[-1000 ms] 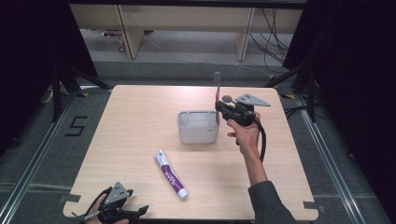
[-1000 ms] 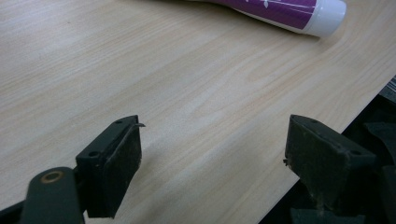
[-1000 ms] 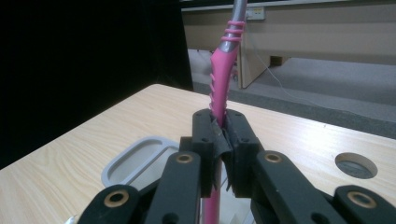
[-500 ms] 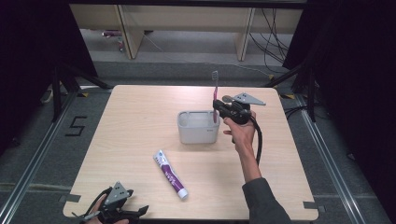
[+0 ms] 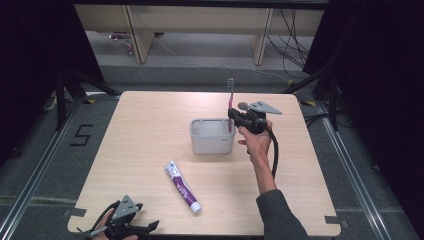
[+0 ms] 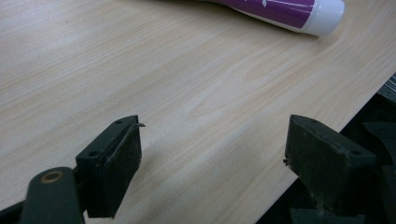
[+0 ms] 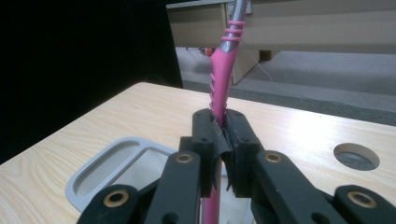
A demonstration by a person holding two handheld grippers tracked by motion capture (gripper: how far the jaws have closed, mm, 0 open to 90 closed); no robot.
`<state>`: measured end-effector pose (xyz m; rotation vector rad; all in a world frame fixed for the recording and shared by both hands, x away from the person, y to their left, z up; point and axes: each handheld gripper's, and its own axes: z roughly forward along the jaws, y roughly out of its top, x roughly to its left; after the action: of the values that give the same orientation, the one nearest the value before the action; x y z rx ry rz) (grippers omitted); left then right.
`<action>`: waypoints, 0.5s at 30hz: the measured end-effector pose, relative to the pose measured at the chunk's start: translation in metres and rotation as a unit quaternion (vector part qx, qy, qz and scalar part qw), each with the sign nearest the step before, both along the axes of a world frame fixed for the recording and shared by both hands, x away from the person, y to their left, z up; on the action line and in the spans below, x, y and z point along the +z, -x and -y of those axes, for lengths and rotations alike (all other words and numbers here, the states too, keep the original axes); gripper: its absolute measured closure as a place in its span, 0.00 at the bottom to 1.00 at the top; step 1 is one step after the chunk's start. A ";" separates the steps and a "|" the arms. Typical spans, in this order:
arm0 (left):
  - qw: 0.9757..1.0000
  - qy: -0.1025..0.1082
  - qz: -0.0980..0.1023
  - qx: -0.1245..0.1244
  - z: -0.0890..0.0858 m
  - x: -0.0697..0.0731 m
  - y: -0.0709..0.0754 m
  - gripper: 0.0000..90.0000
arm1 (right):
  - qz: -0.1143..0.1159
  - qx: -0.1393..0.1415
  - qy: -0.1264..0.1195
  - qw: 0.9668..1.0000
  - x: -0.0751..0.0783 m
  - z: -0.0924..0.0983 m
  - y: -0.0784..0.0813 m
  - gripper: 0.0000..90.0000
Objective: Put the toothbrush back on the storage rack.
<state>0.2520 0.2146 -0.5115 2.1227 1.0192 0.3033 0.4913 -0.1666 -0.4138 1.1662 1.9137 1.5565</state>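
A pink and grey toothbrush [image 5: 230, 100] stands upright with its bristles up, and my right gripper [image 5: 233, 116] is shut on its handle [image 7: 219, 79]. It hangs over the right end of a grey rectangular cup holder [image 5: 211, 136] [image 7: 100, 170] in the middle of the table. A purple and white toothpaste tube [image 5: 183, 186] [image 6: 285, 10] lies on the table in front of the holder. My left gripper [image 5: 129, 226] [image 6: 212, 163] rests at the table's front left edge, open, with nothing between its jaws.
The light wooden table [image 5: 150, 130] has a round hole [image 7: 356, 156] near its far right part. Shelving and cables [image 5: 295, 35] lie on the floor beyond the far edge. Dark curtains stand on both sides.
My right gripper has carried the toothbrush slightly left, nearer over the holder's right end. The left gripper has stayed put.
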 end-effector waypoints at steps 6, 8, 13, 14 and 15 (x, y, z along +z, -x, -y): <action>1.000 0.000 -0.001 0.003 0.001 0.000 0.001 0.20 | -0.007 -0.008 0.003 1.000 -0.006 0.002 -0.001 0.93; 1.000 -0.007 -0.001 0.001 0.000 0.000 0.000 0.20 | -0.006 -0.010 -0.001 1.000 -0.009 0.002 -0.002 0.93; 1.000 0.004 -0.001 0.005 0.001 0.000 0.001 0.20 | -0.010 -0.013 0.009 1.000 -0.012 0.003 -0.005 0.93; 1.000 0.004 -0.001 0.005 0.001 0.000 0.001 0.20 | -0.012 -0.013 0.008 1.000 -0.013 0.003 -0.005 0.92; 1.000 0.002 -0.002 0.002 0.001 0.000 0.001 0.20 | -0.017 -0.015 0.005 1.000 -0.013 0.003 -0.005 0.92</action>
<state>0.2510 0.2135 -0.5117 2.1191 1.0254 0.2993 0.4959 -0.1695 -0.4268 1.2191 1.9154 1.5185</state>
